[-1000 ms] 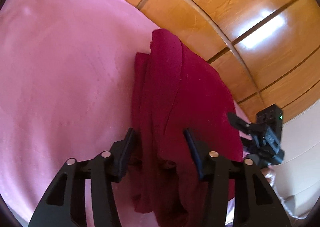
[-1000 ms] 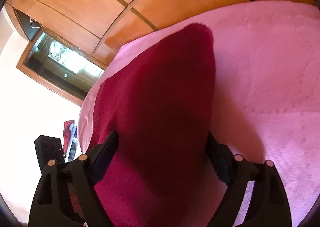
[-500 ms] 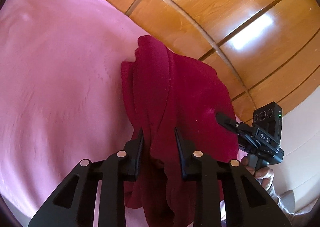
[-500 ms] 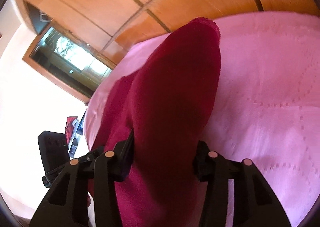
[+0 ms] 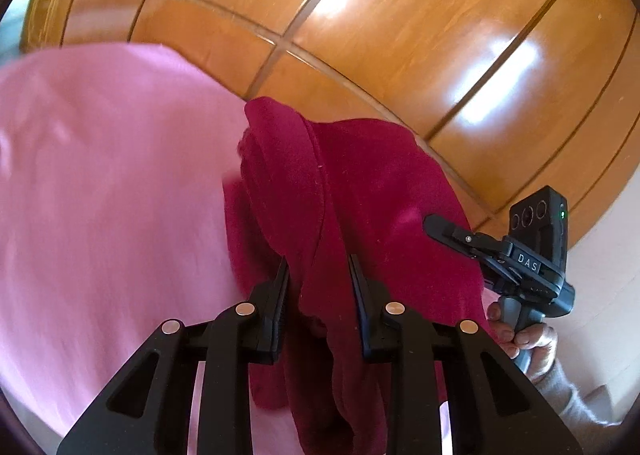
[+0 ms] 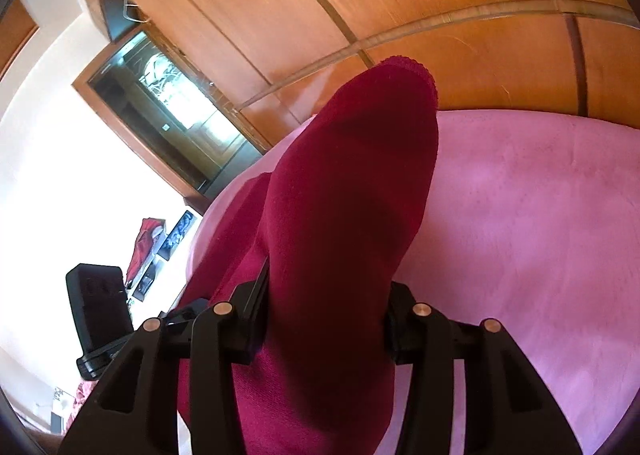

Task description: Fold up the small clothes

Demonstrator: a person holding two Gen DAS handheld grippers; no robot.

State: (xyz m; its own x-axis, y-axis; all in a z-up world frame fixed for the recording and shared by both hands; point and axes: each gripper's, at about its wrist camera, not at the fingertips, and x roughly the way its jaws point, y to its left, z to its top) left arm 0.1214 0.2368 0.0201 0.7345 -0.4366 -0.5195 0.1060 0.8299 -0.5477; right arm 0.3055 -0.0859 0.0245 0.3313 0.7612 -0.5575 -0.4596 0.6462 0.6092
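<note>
A dark red garment (image 5: 360, 191) hangs bunched above the pink bedspread (image 5: 112, 183). My left gripper (image 5: 318, 275) is shut on a thick fold of it at its near edge. My right gripper (image 6: 326, 287) is shut on another part of the same garment (image 6: 344, 195), which drapes over the jaws and hides the fingertips. The right gripper also shows in the left wrist view (image 5: 500, 251), at the garment's right side, held by a hand.
A glossy wooden wardrobe (image 5: 400, 35) stands behind the bed. In the right wrist view the pink bedspread (image 6: 532, 235) fills the right side. A glass-fronted cabinet (image 6: 168, 103), a white wall and the left gripper's body (image 6: 98, 307) are at the left.
Both grippers closed on the red garment and lifted it off the bedspread. The views tilted up, showing more of the wardrobe.
</note>
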